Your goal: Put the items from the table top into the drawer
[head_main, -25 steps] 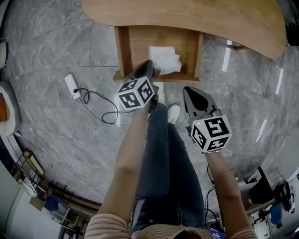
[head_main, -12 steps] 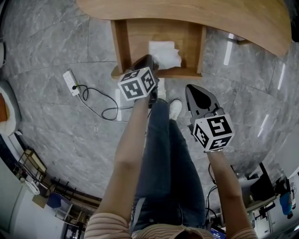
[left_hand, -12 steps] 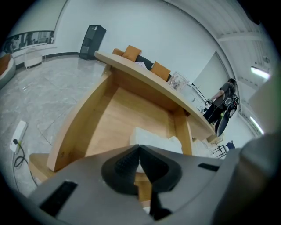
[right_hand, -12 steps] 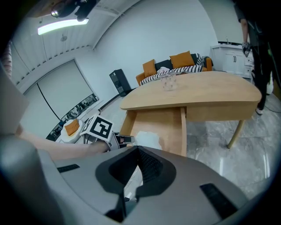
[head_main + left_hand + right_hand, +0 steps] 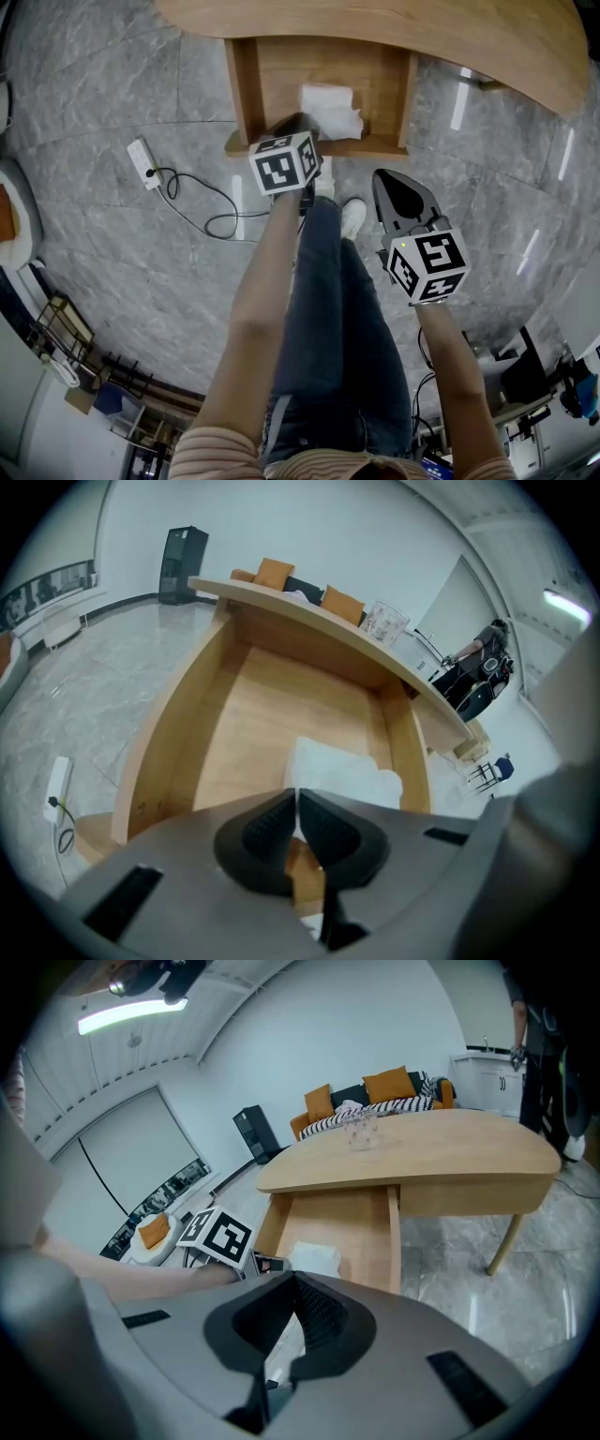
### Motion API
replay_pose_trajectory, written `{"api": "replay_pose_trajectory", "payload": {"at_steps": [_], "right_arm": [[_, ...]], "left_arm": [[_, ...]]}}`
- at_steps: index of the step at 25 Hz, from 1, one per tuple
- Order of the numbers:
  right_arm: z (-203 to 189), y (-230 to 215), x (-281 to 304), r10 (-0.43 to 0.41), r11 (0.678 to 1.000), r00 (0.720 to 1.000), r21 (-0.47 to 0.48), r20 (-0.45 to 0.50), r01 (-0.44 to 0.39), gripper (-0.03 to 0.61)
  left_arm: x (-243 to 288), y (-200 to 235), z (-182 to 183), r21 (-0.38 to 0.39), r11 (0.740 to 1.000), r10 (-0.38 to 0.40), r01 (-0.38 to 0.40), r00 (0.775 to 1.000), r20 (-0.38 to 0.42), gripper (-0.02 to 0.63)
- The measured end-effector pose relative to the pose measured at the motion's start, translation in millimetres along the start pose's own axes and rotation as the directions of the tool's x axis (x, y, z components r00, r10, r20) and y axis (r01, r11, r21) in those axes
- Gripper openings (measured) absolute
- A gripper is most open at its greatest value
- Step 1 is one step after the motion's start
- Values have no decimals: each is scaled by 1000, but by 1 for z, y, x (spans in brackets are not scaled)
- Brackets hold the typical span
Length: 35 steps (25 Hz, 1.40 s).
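An open wooden drawer [image 5: 242, 94] [image 5: 159, 733] [image 5: 389, 1232] sticks out from under the light wooden table top [image 5: 375, 28] [image 5: 412, 1157]. A white soft item [image 5: 331, 108] [image 5: 342, 775] [image 5: 314, 1258] lies inside it, near the front right. My left gripper [image 5: 292, 122] [image 5: 296, 799] hangs over the drawer's front edge, just short of the white item, its jaws shut with nothing between them. My right gripper [image 5: 382, 178] [image 5: 291, 1279] is off to the right above the floor, also shut and empty. A clear glass [image 5: 359, 1131] [image 5: 384, 622] stands on the table top.
A white power strip [image 5: 143, 167] and its black cable lie on the grey marble floor at left. The person's jeans and a white shoe [image 5: 352, 217] are below the drawer. A sofa with orange cushions [image 5: 375, 1091] stands behind the table; a table leg [image 5: 506, 1237] is at right.
My left gripper has sunk and moved up the picture to the drawer's front edge. The right gripper has stayed where it was.
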State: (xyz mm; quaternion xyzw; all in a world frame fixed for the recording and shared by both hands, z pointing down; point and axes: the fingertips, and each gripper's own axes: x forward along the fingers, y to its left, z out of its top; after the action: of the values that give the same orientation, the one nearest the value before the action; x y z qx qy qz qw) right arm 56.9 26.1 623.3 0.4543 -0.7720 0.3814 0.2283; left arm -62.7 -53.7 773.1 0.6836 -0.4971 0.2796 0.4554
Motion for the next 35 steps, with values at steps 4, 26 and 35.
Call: {"api": "replay_pose_trajectory", "payload": {"at_steps": [4,26,35], "right_arm": [[0,-3,2,-5,1000,1000,3,-5,5,8],[16,-9,-6,-13,1000,1000,12,18,13,8],[66,16,-62,18,1000,986,2,165,-18,8]], "left_arm": [[3,1,0,4,1000,8,-8,1000,-21,15],[-12,-5,5,80,995,61,-56,996,-62,89],[-123,-30,61,61,997,44,-56,981,191,84]]}}
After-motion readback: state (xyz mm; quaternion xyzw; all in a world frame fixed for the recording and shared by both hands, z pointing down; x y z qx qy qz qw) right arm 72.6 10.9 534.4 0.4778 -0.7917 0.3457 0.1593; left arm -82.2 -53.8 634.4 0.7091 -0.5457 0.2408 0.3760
